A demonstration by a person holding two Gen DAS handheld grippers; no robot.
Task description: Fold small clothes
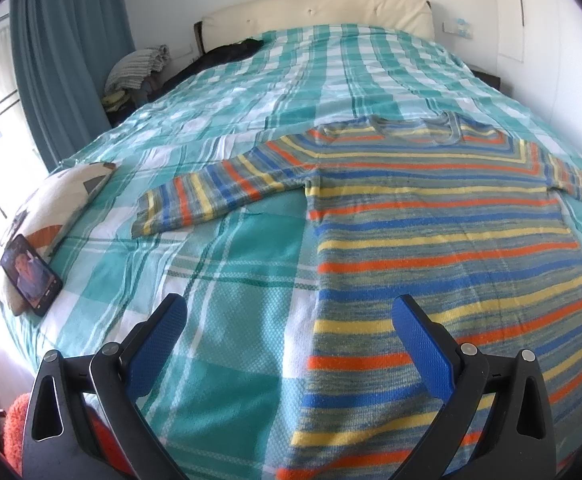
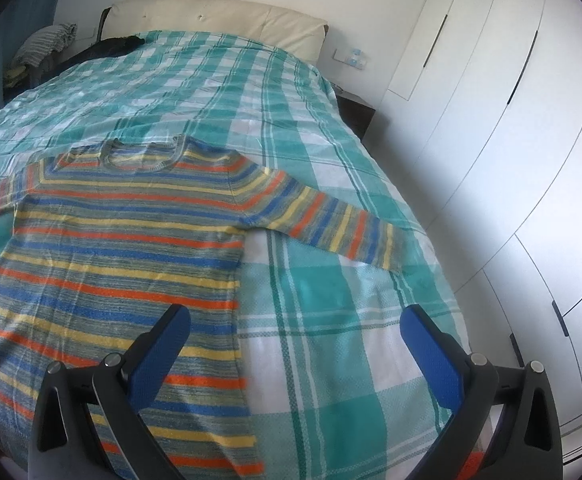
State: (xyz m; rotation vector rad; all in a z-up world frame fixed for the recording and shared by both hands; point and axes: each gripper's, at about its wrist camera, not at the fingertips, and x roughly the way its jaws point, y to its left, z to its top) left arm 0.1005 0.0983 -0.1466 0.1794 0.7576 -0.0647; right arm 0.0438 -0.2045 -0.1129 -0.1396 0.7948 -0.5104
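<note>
The striped sweater (image 1: 431, 216) lies flat and face up on the bed (image 1: 219, 264), spread over the green checked bedspread, neckline toward the headboard and hem toward the person. Its long axis runs straight away from both cameras, up the bed. Both sleeves are stretched out sideways: one sleeve (image 1: 211, 192) reaches toward the left edge of the bed, the other sleeve (image 2: 331, 220) toward the right edge, by the wardrobe.

The left hand-held gripper (image 1: 287, 320) hovers above the sweater's left side edge near the hem, jaws spread wide and holding nothing. The right hand-held gripper (image 2: 295, 328) hovers likewise above the right side edge, also wide open and empty. Each sits near its own side, so the sweater lies between them, with the sleeves further ahead. A first fold probably means each gripper reaching forward to its own sleeve.

A phone (image 1: 31, 276) leans on a cushion at the bed's left edge, well apart from the sweater.
</note>
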